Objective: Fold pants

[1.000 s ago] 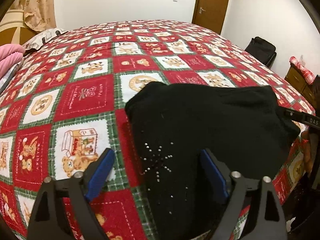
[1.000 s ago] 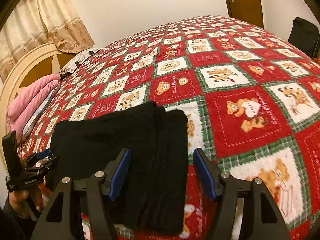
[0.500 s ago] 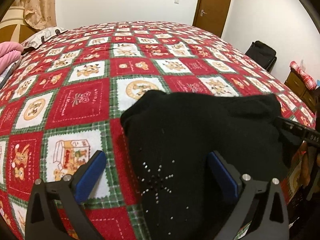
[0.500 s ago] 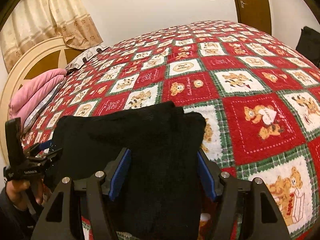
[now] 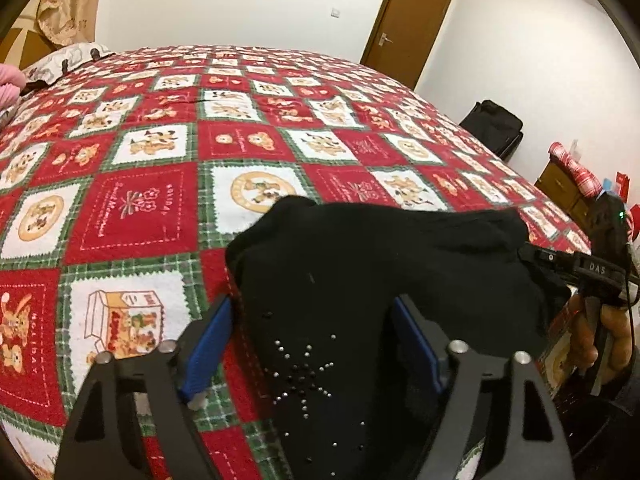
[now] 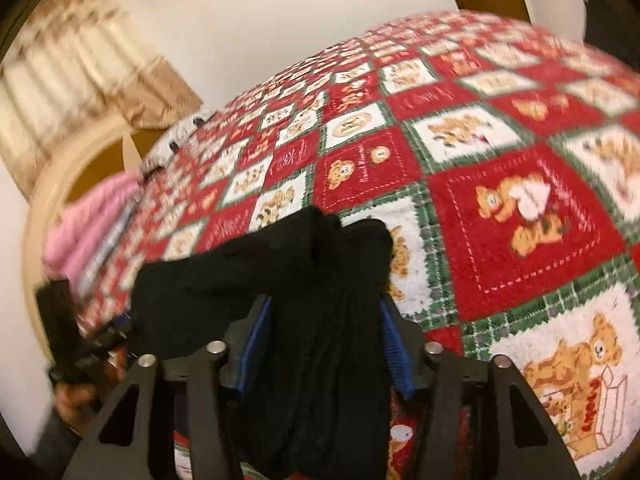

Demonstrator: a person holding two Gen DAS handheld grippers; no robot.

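Observation:
Black folded pants [image 5: 380, 264] lie on the red teddy-bear quilt [image 5: 140, 208] near the bed's front edge. In the left wrist view my left gripper [image 5: 312, 340] straddles the end with the silver stud star [image 5: 304, 376]. Its jaws are closing, and a strip of quilt still shows beside the left pad [image 5: 208, 344]. In the right wrist view my right gripper [image 6: 326, 340] is closing on the other end of the pants [image 6: 320, 280]. Bunched fabric fills the gap between its blue pads [image 6: 258, 344]. Each gripper shows in the other's view, held by a hand [image 5: 600, 332].
Pink bedding [image 6: 92, 216] and a pillow [image 5: 60, 60] lie at the head of the bed by the curved headboard [image 6: 52, 184]. A brown door [image 5: 404, 24], a black bag [image 5: 496, 128] and a wooden nightstand [image 5: 560, 184] stand beyond the far side.
Both pairs of jaws have narrowed around the ends of the pants. The right gripper has pushed forward over the fabric and rolled, and the cloth there now bunches up between its pads.

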